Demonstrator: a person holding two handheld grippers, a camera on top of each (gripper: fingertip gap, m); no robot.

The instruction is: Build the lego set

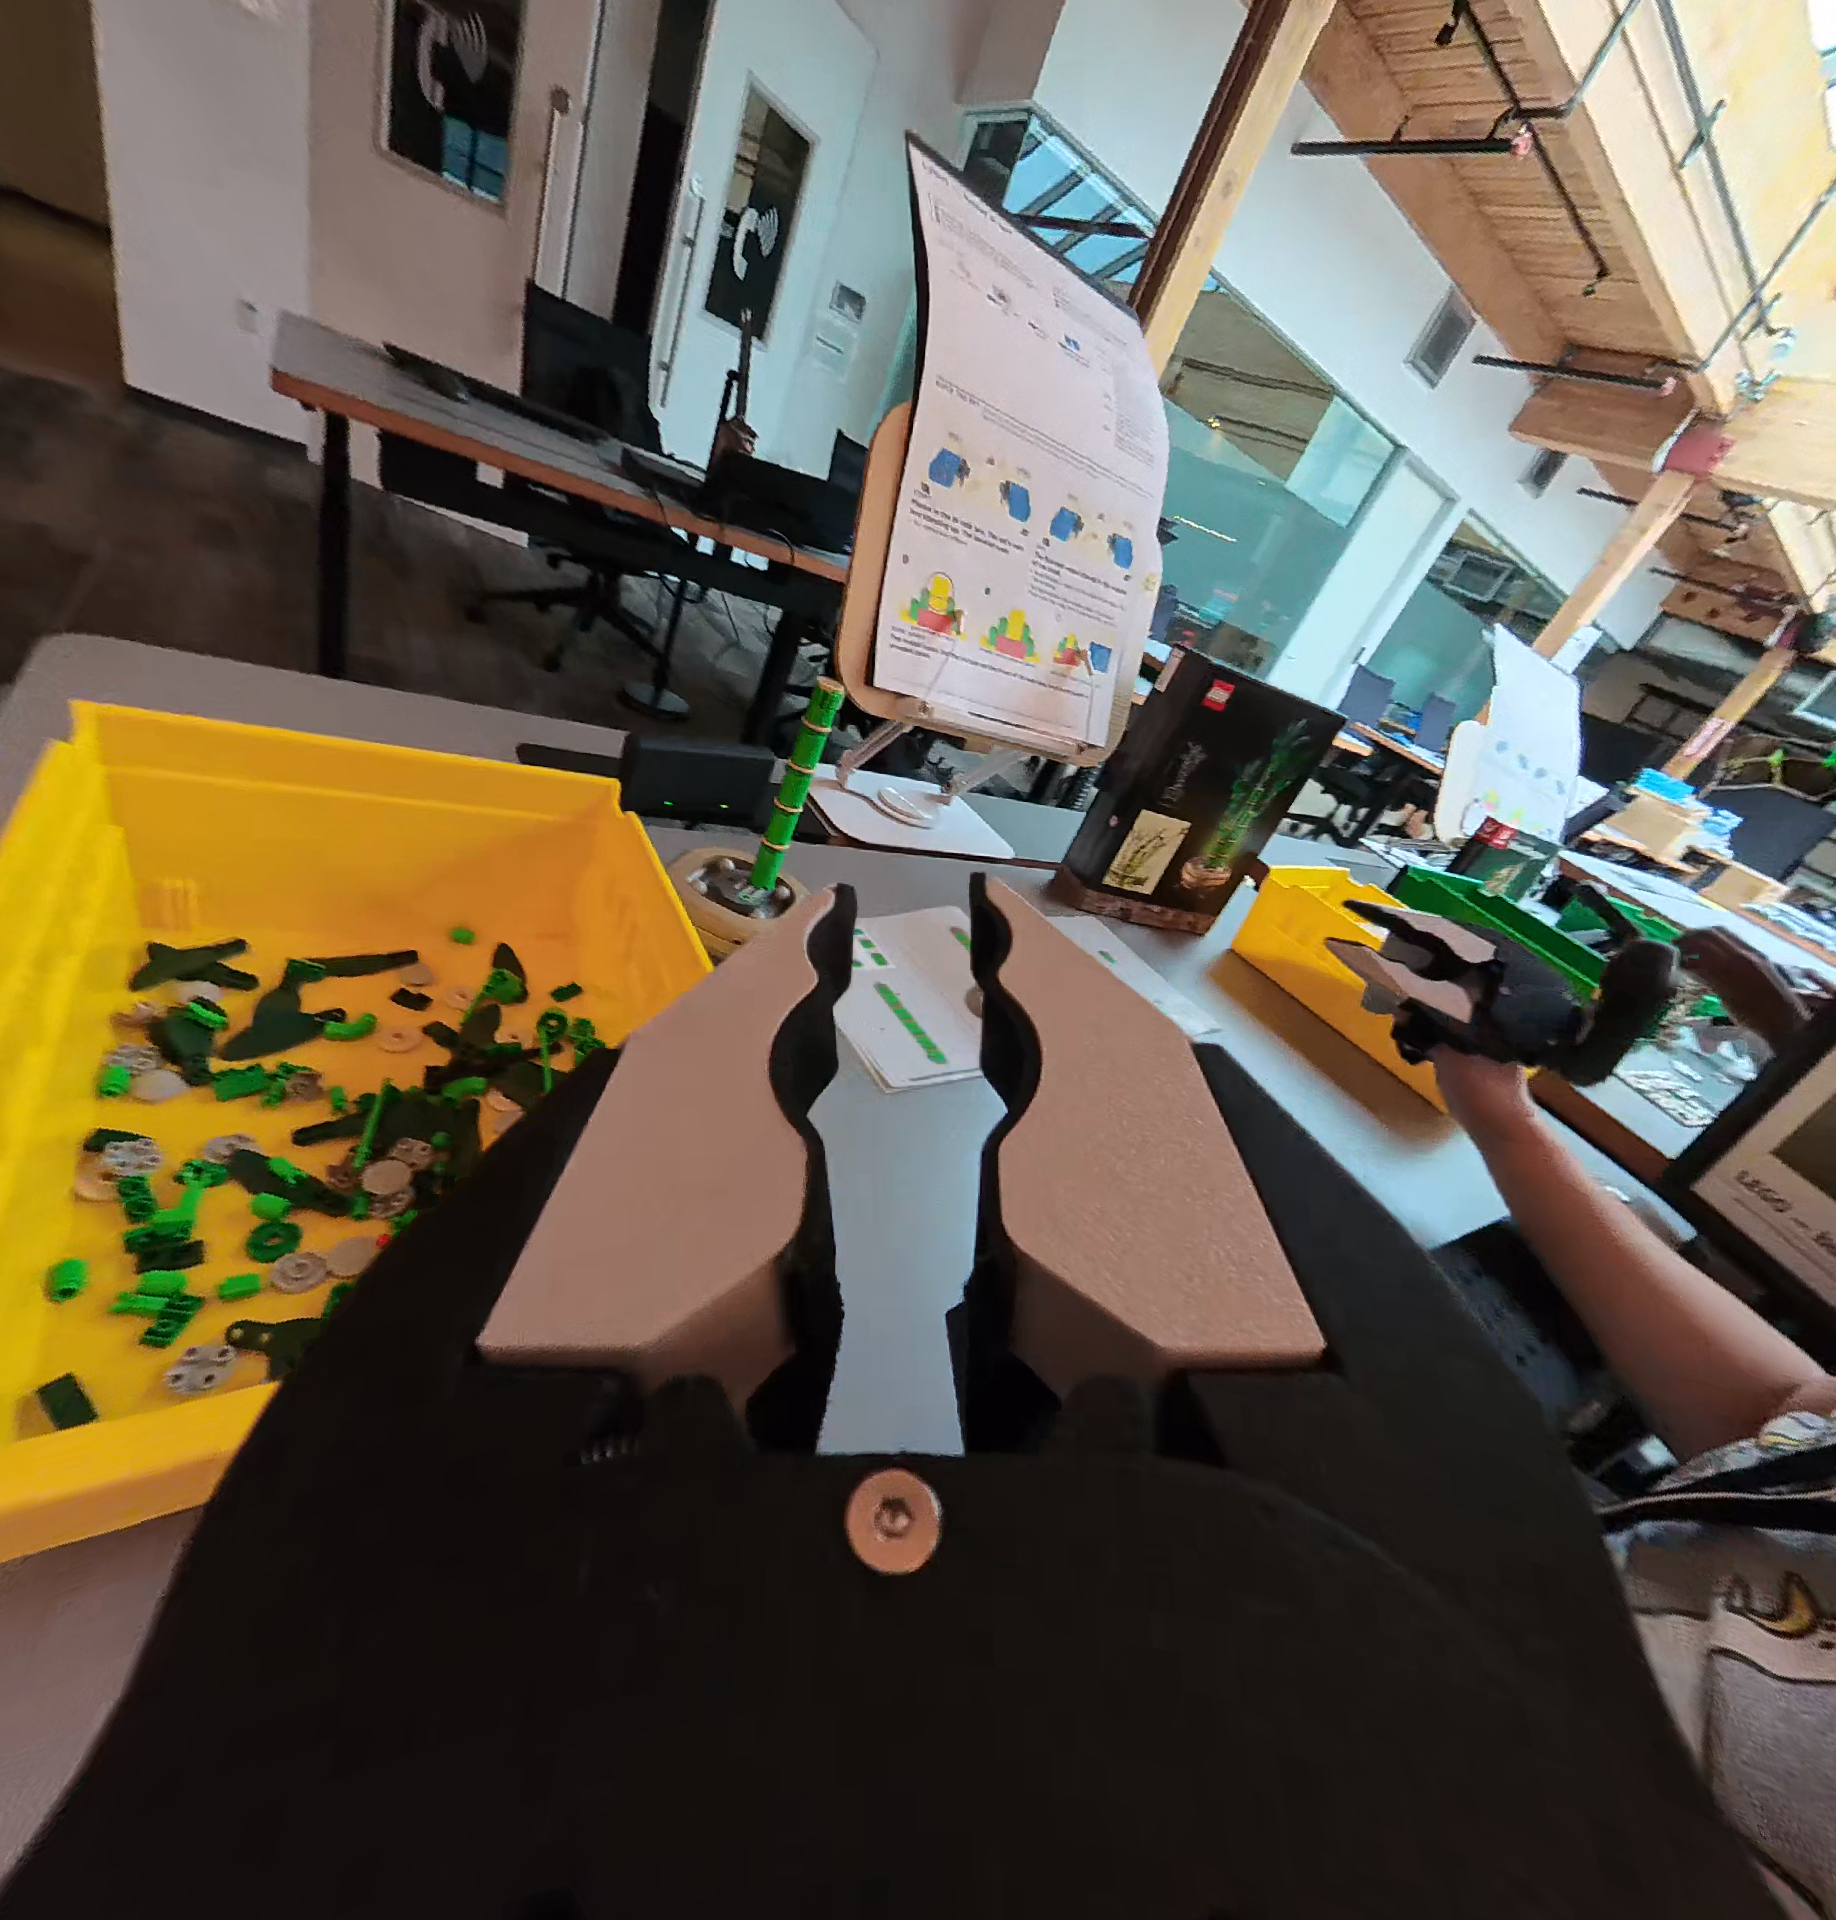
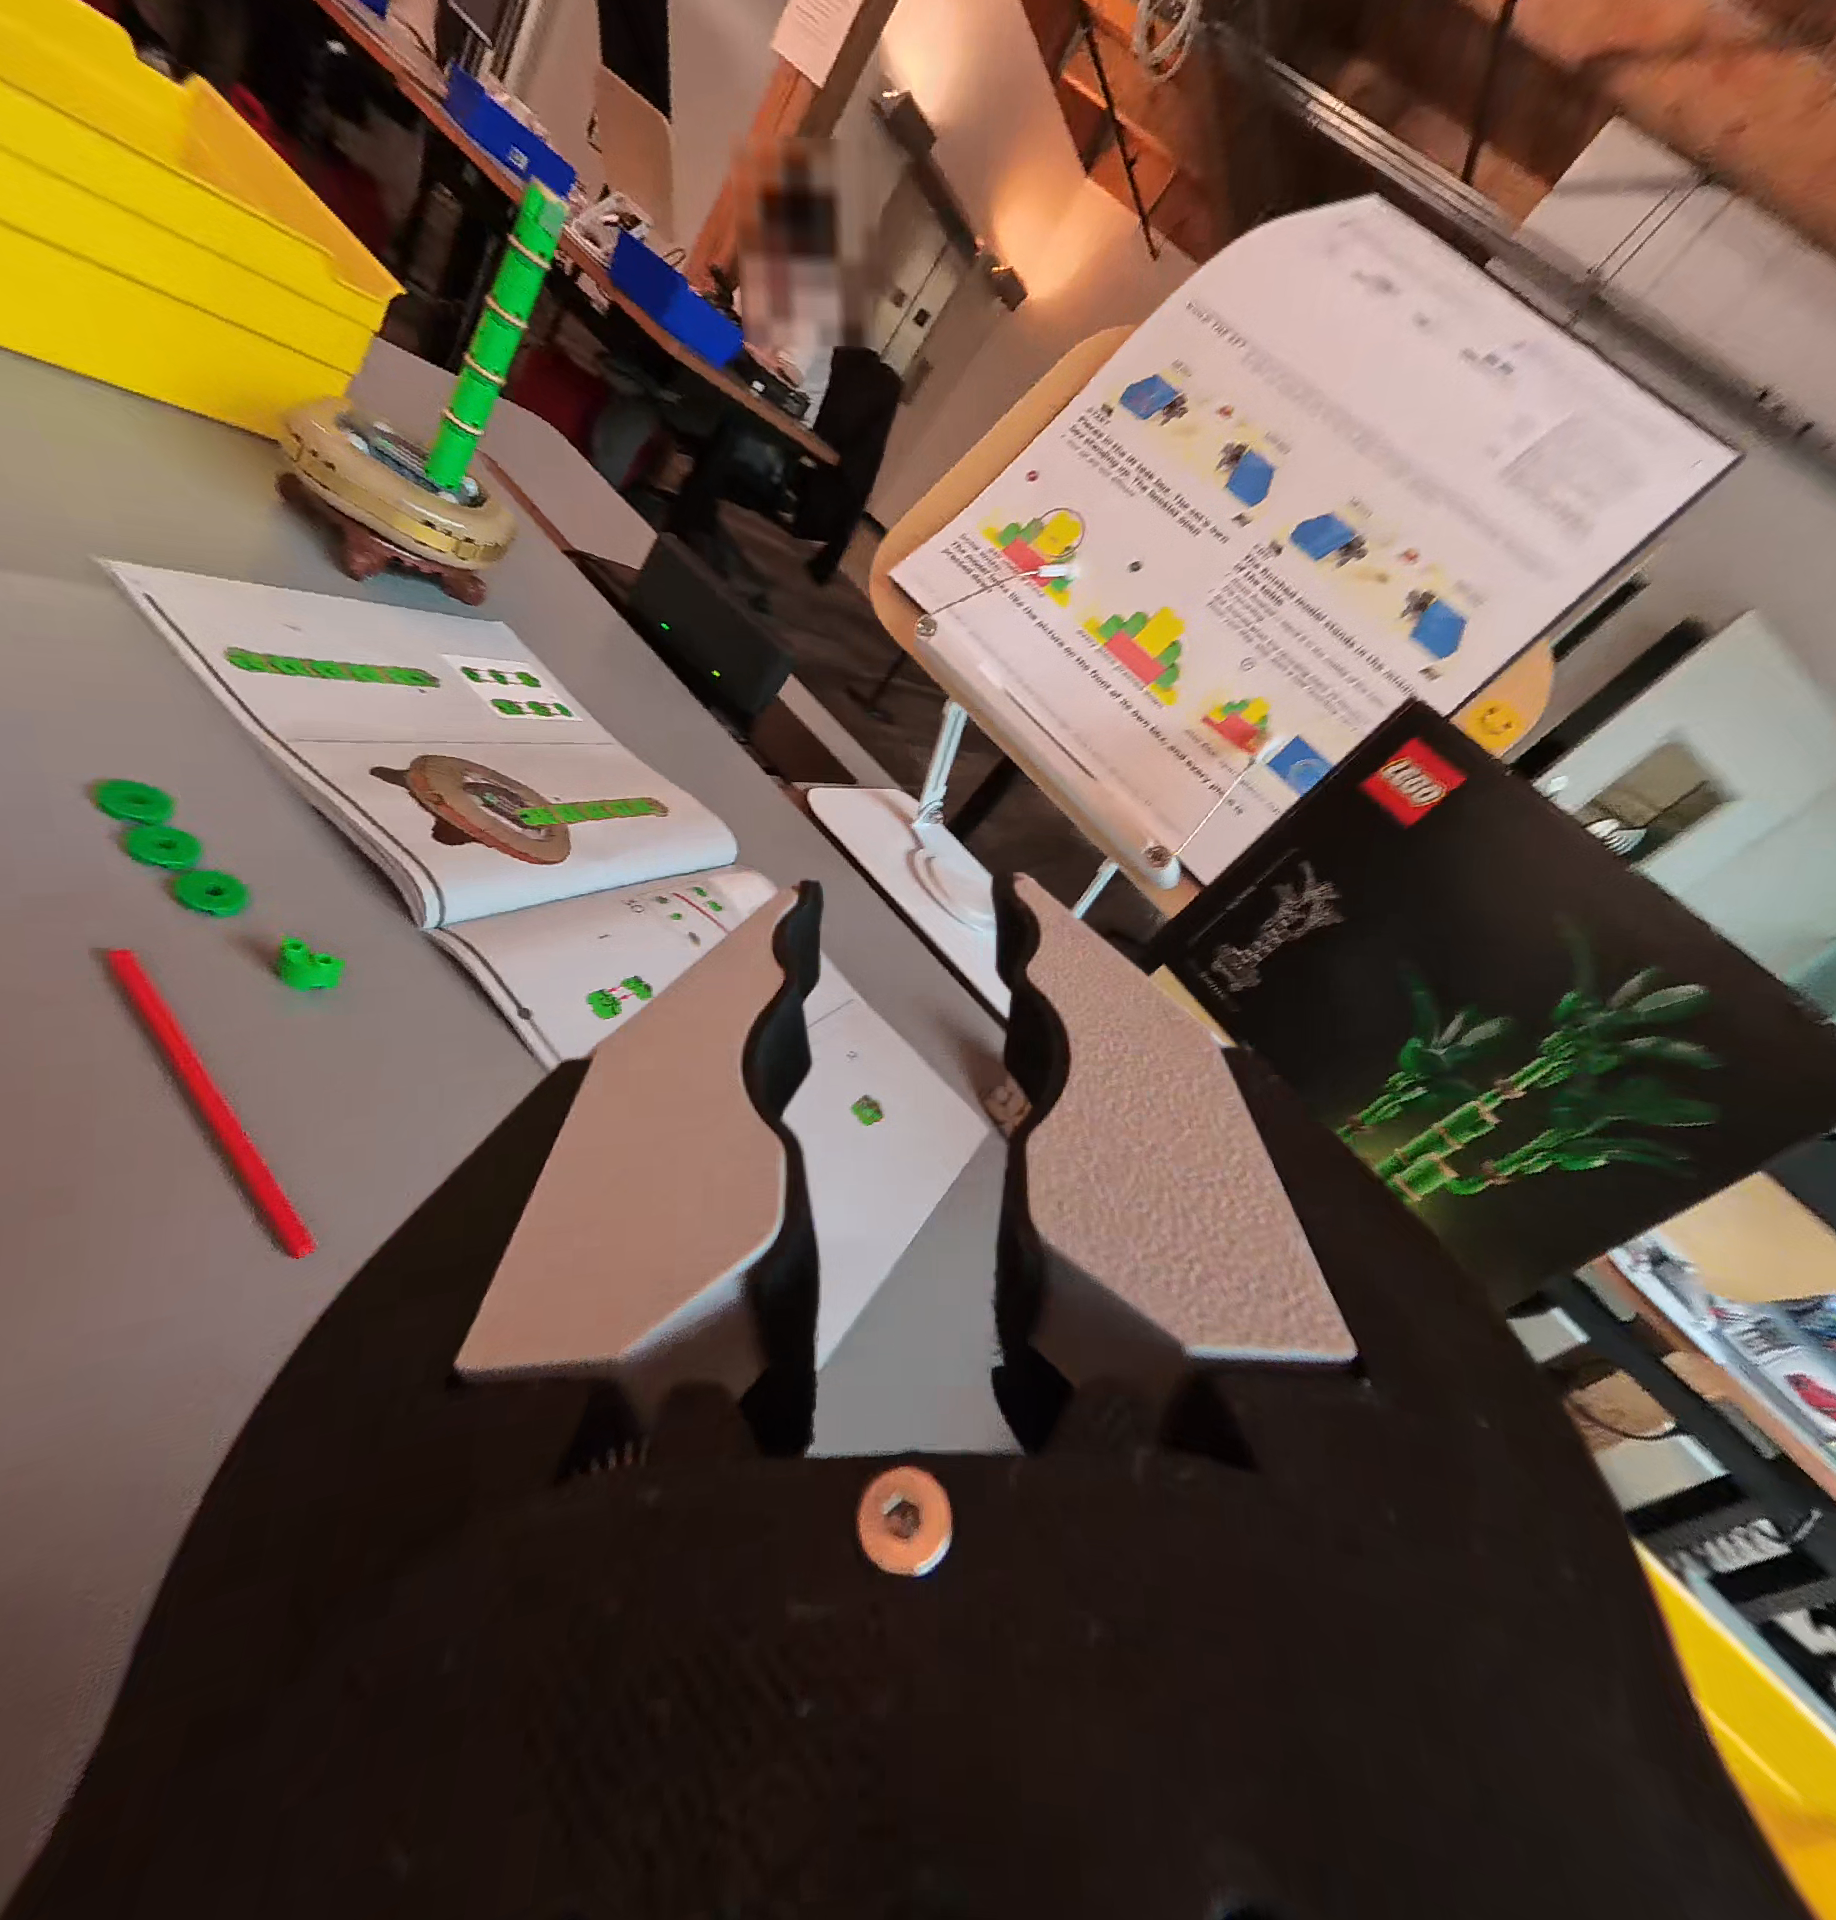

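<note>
Grippers, left (image 1: 912,902) and right (image 2: 909,902), hang narrowly parted and empty as your bamboo stalk (image 2: 491,343) stands in its round base (image 2: 394,499) beyond the booklet (image 2: 426,748), where a careless sweep could scatter the green discs (image 2: 163,845) and red axle (image 2: 207,1101) beside that booklet.

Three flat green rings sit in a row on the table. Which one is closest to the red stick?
The ring at the row's end, next to the small green stud piece. The red stick starts just below it; the other two rings sit farther up, toward the bamboo model.
</note>
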